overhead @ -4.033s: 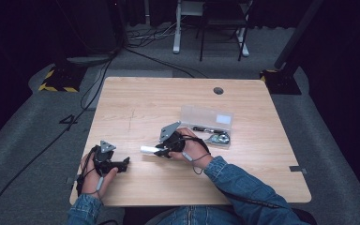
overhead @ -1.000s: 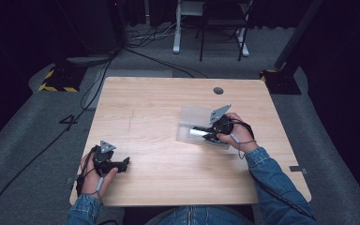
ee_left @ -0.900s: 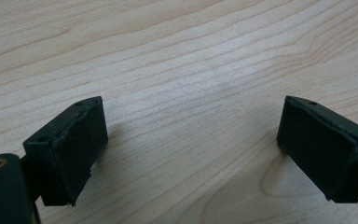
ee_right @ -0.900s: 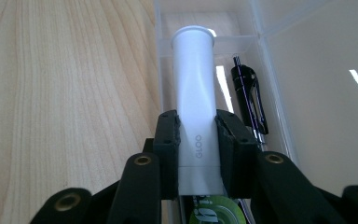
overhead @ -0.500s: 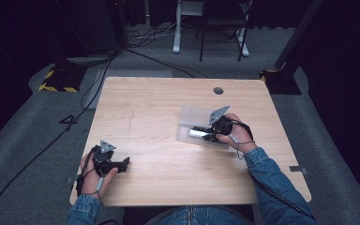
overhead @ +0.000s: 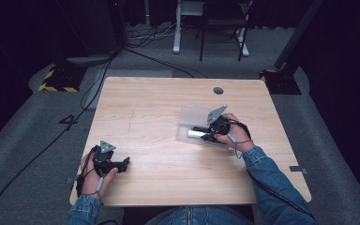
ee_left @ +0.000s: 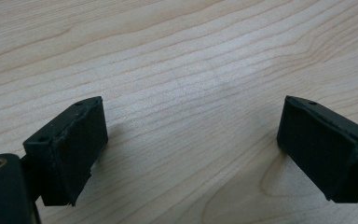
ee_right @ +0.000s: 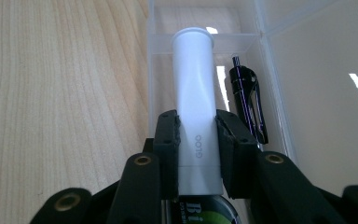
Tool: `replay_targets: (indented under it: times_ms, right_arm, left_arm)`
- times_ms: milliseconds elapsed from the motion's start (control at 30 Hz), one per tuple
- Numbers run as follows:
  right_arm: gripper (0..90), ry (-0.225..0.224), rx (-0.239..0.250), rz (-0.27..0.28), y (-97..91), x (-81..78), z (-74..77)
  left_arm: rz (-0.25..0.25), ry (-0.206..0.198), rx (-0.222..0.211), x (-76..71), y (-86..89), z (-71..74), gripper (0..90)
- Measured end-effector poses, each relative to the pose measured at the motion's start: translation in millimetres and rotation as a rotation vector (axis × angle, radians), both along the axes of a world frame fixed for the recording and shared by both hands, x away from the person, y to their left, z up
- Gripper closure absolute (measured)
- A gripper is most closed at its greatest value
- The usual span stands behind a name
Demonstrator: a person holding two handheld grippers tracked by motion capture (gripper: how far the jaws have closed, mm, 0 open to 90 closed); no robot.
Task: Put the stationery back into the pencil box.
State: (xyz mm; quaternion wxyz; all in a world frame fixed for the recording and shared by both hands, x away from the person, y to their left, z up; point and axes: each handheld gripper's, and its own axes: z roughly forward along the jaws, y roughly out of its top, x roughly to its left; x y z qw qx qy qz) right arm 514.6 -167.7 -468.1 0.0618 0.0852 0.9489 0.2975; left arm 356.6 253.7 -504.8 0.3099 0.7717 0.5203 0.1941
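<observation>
Your right gripper (ee_right: 196, 135) has its jaws clamped on a white tube (ee_right: 195, 93), one pad on each side of its lower body, just above the printed mark "0019". The tube runs straight ahead from the pads, and its flared far end sits over the clear plastic box (ee_right: 307, 84). Just right of the tube, past the right-hand pad, a black pen (ee_right: 248, 100) lies in the box's narrow compartment, close alongside the tube; contact between them cannot be judged. Below the pads a green-and-black label shows, partly hidden. To the left of the pads is bare wooden table (ee_right: 60, 93).

From above, your right gripper (overhead: 206, 132) holds the white tube (overhead: 196, 134) over the near-left part of the clear box (overhead: 192, 114).

Your left gripper (ee_left: 191, 149) has its jaws wide apart with only wood grain between the pads (ee_left: 74, 144). From above, your left gripper (overhead: 117, 164) rests on the table (overhead: 168, 93) near its front-left edge, well apart from the box.
</observation>
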Motion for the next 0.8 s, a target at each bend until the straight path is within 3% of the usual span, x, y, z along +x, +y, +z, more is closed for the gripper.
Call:
replay_targets:
  times_ms: [400,567,800]
  right_arm:
    - [70.8,-0.013,0.010,0.004,0.3,2.6,-1.4]
    - [62.5,-0.050,0.011,-0.012,0.0,3.6,-0.9]
    - [61.4,-0.075,0.009,-0.018,-2.3,4.9,-0.5]
  left_arm:
    - [0.003,0.000,-0.002,-0.1,-0.2,-0.1,8.7]
    - [-0.001,0.000,0.000,0.0,0.0,0.0,8.7]
    - [0.000,0.000,0.000,0.0,0.0,0.0,8.7]
